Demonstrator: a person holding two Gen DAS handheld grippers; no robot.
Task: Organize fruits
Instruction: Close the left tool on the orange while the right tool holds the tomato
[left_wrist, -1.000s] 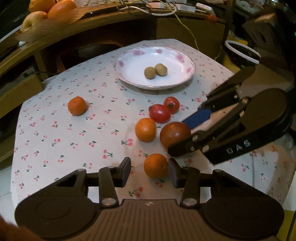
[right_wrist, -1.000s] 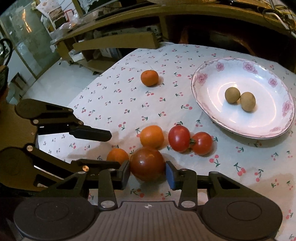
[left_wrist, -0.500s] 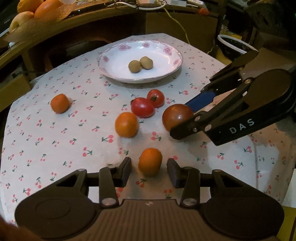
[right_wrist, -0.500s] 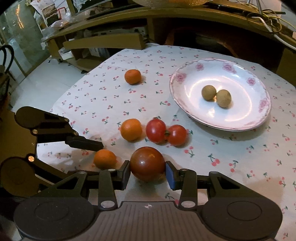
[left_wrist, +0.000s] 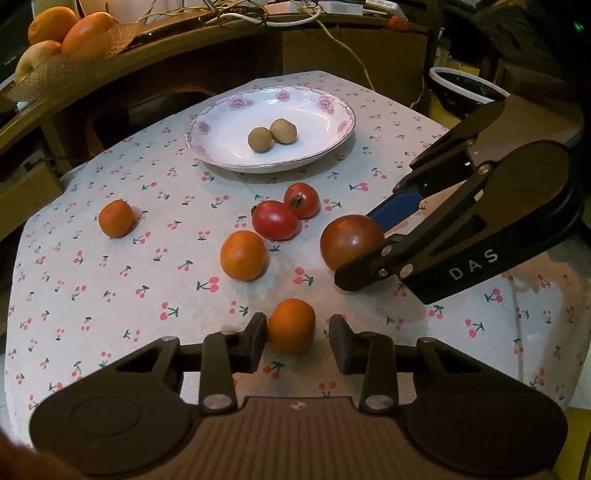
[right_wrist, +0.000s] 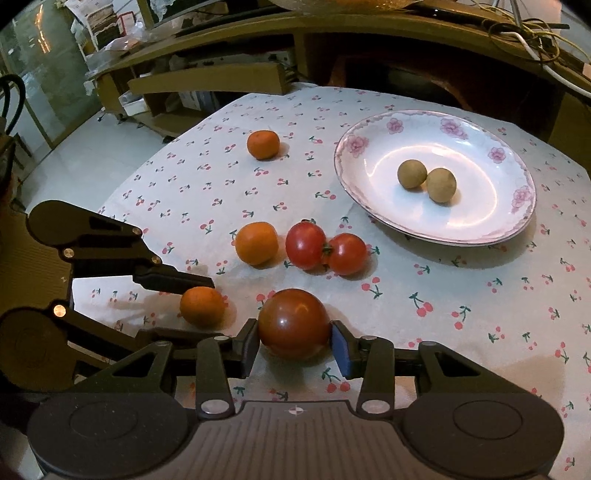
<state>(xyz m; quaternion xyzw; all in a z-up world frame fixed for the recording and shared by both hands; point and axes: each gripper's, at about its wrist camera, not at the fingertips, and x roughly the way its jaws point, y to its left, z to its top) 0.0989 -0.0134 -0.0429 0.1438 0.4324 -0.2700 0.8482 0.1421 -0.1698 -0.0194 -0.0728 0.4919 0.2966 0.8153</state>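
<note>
My right gripper (right_wrist: 294, 345) is shut on a large dark red tomato (right_wrist: 293, 323) and holds it above the cloth; it also shows in the left wrist view (left_wrist: 351, 242). My left gripper (left_wrist: 297, 341) is open around a small orange (left_wrist: 291, 325), its left finger touching the fruit and a gap on the right. Two red tomatoes (left_wrist: 284, 212) and another orange (left_wrist: 243, 254) lie in the middle. A third orange (left_wrist: 116, 218) lies far left. A white floral plate (left_wrist: 325, 125) holds two small brown fruits (left_wrist: 271, 134).
The table wears a cherry-print cloth (left_wrist: 110, 288). A wooden shelf behind carries a basket of large oranges (left_wrist: 66, 29) and cables. A dark bowl with a white rim (left_wrist: 465, 88) stands off the table at right.
My right gripper has lifted the dark tomato off the cloth and drawn it back from the other fruit. My left gripper has drawn back a little, still around the near orange.
</note>
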